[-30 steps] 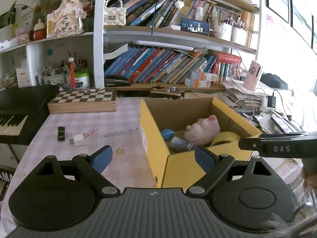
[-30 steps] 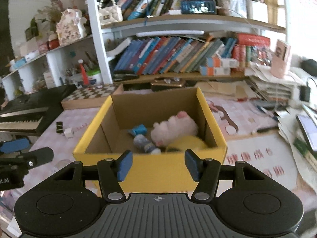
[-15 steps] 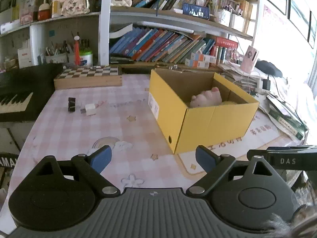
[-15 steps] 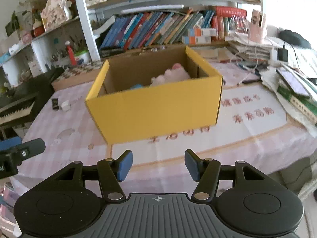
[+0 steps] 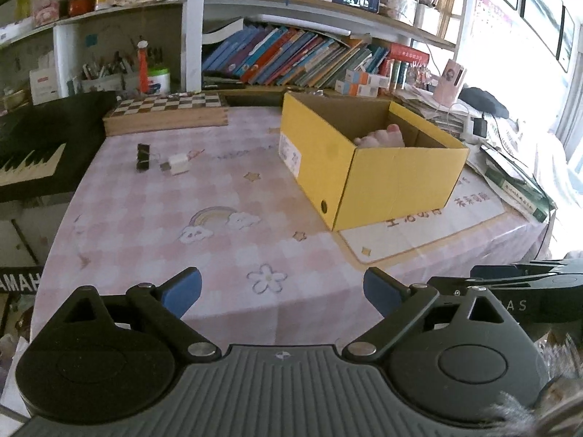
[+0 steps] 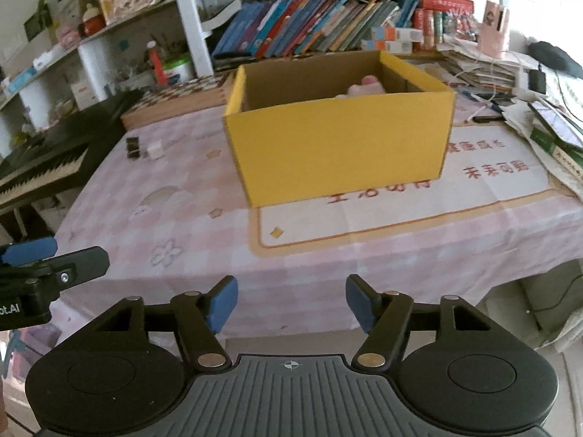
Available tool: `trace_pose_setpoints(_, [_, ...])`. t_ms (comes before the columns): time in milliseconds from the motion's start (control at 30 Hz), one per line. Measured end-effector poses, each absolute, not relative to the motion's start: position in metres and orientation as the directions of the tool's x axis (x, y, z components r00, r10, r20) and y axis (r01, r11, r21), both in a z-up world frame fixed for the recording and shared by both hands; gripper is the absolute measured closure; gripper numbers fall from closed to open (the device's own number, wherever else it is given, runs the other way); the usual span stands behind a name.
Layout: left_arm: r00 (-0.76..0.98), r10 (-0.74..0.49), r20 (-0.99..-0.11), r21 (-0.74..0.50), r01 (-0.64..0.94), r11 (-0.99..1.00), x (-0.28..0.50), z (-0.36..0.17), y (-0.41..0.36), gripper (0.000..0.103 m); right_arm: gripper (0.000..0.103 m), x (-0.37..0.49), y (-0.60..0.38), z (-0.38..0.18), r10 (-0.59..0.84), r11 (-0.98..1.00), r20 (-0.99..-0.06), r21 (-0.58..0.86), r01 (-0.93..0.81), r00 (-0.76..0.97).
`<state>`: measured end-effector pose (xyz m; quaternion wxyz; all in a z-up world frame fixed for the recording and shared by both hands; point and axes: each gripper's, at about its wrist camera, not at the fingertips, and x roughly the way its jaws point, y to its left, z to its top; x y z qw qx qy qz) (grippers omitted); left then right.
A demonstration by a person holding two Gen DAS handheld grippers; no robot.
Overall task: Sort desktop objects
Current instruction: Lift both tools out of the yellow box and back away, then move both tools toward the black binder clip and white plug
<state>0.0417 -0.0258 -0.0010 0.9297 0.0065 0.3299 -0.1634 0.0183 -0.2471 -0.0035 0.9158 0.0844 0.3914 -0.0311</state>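
A yellow cardboard box point(image 5: 397, 178) point(image 6: 339, 149) stands open on the pink checked tablecloth point(image 5: 218, 233); a pink plush toy point(image 5: 382, 138) point(image 6: 364, 87) shows over its rim. Far left on the cloth lie a black binder clip point(image 5: 143, 156) point(image 6: 132, 147) and a white charger plug point(image 5: 178, 163) point(image 6: 154, 149). My left gripper point(image 5: 282, 291) hangs over the table's near edge, its jaws opening wide with nothing between them. My right gripper point(image 6: 291, 304) sits back off the near edge, its jaws also opening and empty. Each gripper shows at the side of the other's view.
A wooden chessboard box point(image 5: 165, 113) lies at the back left, a black keyboard point(image 5: 32, 153) beyond the table's left edge. Bookshelves point(image 5: 291, 54) rise behind. Stacked papers, books and cables point(image 6: 539, 109) crowd the right side. A printed paper mat point(image 6: 419, 196) lies under the box.
Both grippers have pulled back from above the box to the table's near edge, so the box now looks smaller and farther. Both pairs of jaws stand wider than before.
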Motion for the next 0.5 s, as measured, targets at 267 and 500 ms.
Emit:
trace_pose_setpoints(267, [0.729, -0.282, -0.623, -0.102, 0.281, 0.954, 0.031, -0.003, 0.000, 0.004, 0.036, 0.017, -0.219, -0.007, 0.048, 0.989, -0.728, 0.130, 0.069, 0.684])
trace_pose_setpoints(500, [0.740, -0.244, -0.627, -0.103, 0.232, 0.967, 0.024, -0.003, 0.026, 0.003, 0.036, 0.020, -0.188, -0.008, 0.097, 0.992, -0.729, 0.127, -0.006, 0.678])
